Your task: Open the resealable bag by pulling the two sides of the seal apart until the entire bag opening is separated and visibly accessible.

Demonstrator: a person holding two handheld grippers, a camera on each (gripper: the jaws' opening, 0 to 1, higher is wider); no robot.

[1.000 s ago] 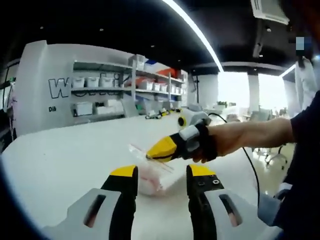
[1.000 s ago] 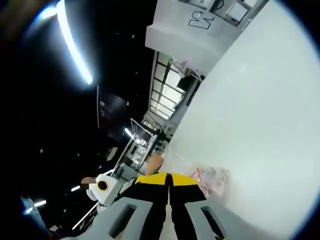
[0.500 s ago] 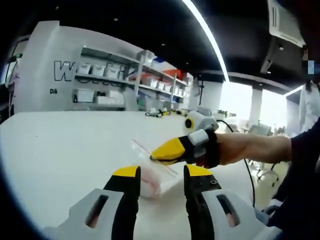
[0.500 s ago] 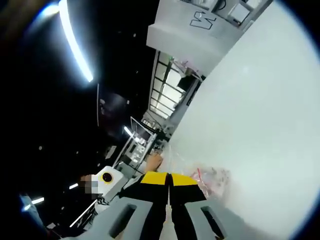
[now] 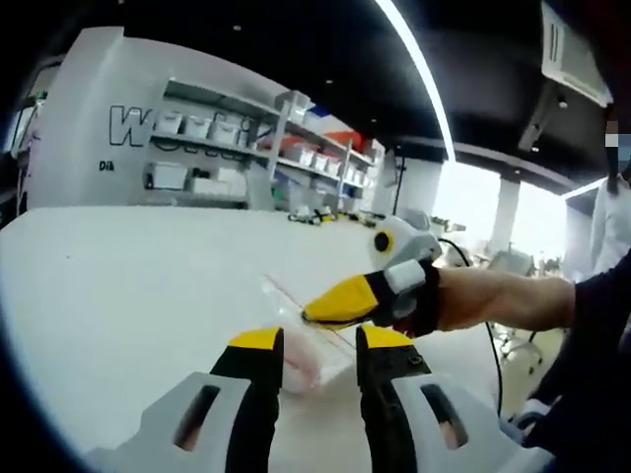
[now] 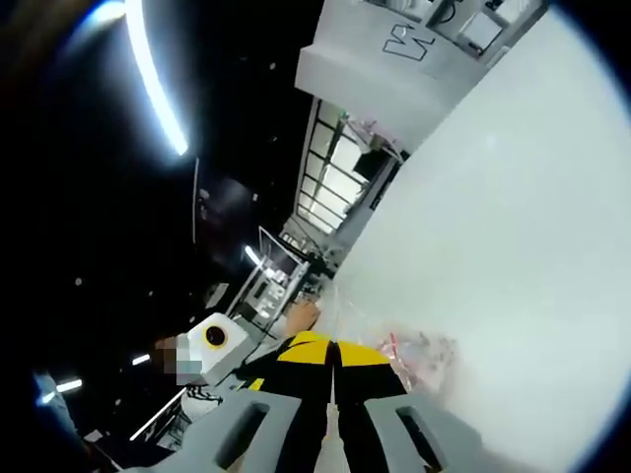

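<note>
The yellow-tipped left gripper [image 5: 310, 347] hangs with its jaws parted, grasping nothing; just beyond its tips the clear resealable plastic bag with pinkish contents [image 5: 308, 347] rests on the white tabletop [image 5: 128, 286]; the yellow-tipped right gripper [image 5: 335, 304] is clamped on the bag's seal edge; grey shelving [image 5: 227, 158] stands far behind.

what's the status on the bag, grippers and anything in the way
Right gripper shut on bag top edge. Left gripper open, jaws either side of the bag, not gripping. Bag on white table, seal not visibly parted. Nothing in the way.
</note>
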